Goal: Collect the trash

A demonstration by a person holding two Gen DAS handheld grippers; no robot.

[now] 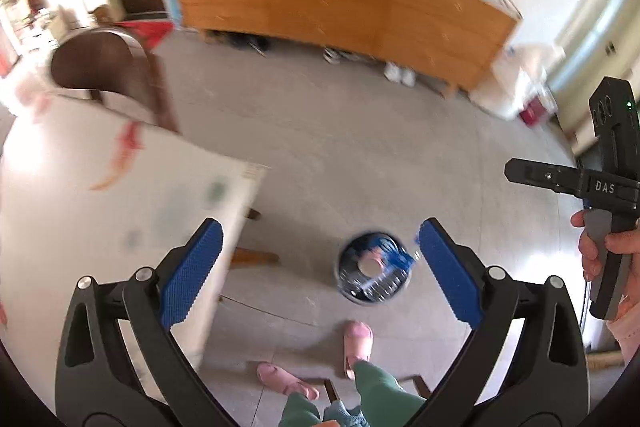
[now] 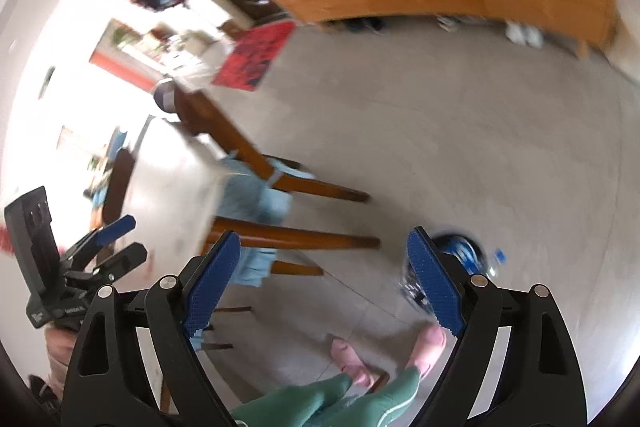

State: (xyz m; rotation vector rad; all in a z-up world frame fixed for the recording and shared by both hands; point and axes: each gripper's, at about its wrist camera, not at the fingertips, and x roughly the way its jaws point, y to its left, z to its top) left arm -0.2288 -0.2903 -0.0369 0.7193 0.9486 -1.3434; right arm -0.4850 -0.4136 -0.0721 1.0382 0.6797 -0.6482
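Both grippers up high: left gripper (image 1: 320,259) spread wide, nothing between its 2 blue pads; right gripper (image 2: 324,279) spread and empty too. 1 trash bin (image 1: 374,275) stands on the floor below, blue trash inside, 2 pink slippers (image 1: 358,341) just beside it.

The cabinet (image 1: 340,3) is smooth orange-brown wood, the floor (image 1: 340,147) matt grey tile, the slippers (image 1: 358,341) soft pink (probably plastic), and the table (image 1: 100,227) top glossy white.
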